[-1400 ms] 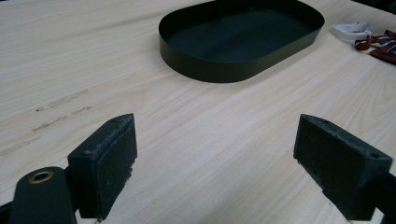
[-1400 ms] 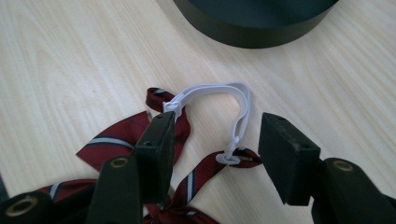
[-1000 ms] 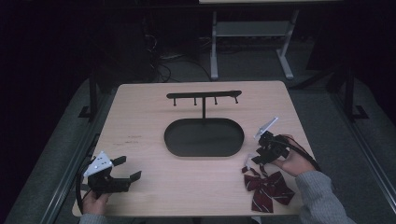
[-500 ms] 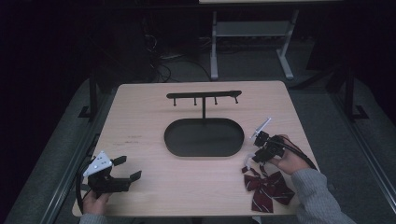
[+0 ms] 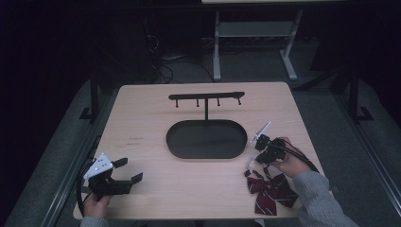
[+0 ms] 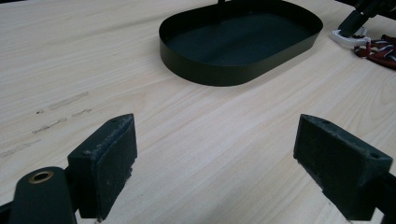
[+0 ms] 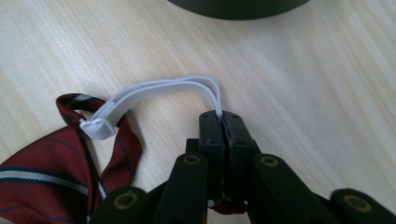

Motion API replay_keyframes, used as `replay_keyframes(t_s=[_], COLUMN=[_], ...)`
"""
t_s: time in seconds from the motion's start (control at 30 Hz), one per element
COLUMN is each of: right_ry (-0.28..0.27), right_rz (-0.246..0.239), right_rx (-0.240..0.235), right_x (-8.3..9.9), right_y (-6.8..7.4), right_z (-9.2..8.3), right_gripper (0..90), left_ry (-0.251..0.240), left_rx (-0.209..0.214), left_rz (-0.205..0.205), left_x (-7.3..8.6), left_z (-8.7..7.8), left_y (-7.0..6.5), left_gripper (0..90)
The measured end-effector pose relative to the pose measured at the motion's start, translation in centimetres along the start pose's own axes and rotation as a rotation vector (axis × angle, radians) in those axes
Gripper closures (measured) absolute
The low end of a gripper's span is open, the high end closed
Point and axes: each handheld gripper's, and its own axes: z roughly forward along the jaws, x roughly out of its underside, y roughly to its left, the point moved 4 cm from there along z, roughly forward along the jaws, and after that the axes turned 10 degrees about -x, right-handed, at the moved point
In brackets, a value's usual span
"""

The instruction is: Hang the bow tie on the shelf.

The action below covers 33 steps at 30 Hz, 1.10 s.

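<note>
A dark red striped bow tie (image 5: 269, 191) lies near the table's front right edge, its white elastic strap (image 7: 159, 92) arching up from it. My right gripper (image 7: 222, 117) is shut on that strap, just left of the bow tie (image 7: 46, 172) in the right gripper view. In the high view the right gripper (image 5: 261, 150) sits beside the black oval tray (image 5: 206, 139). My left gripper (image 5: 124, 171) rests at the front left corner, open, with bare wood between its pads (image 6: 109, 158). A black stand with a hook bar (image 5: 206, 97) rises from the tray's far side.
The tray (image 6: 233, 72) lies ahead of the left gripper, with the strap and bow tie (image 6: 380, 45) beyond at right. The wooden table (image 5: 142, 118) has bare room on its left half. Dark floor, cables and a white desk frame (image 5: 255, 42) lie behind.
My right gripper has drawn back slightly toward the front edge, holding the strap. The left gripper has stayed still.
</note>
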Motion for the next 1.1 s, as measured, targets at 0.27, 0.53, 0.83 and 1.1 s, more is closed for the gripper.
replay_keyframes(t_s=[0.27, 0.53, 0.83, 1.1], right_ry=[-0.031, -0.062, -0.120, -0.134], right_rz=[-0.008, -0.035, -0.053, -0.088], right_rx=[-0.030, -0.053, -0.092, -0.095], right_x=[0.1, -0.2, -0.5, -1.2], right_y=[0.6, 1.7, 2.5, 3.3], right_z=[-1.0, -2.7, -4.0, -5.3], right_gripper=[87.8, 87.7, 87.6, 87.6], left_ry=[0.004, 0.002, 0.005, 0.001], left_rx=[-0.001, -0.001, -0.002, -0.002], left_rz=[0.003, 0.003, 0.004, 0.006], left_x=[0.0, 0.1, 0.1, 0.0], left_z=[0.0, 0.0, 0.0, 0.0], left_y=[-0.1, -0.1, -0.1, -0.1], left_gripper=[13.1, 13.1, 13.1, 13.1])
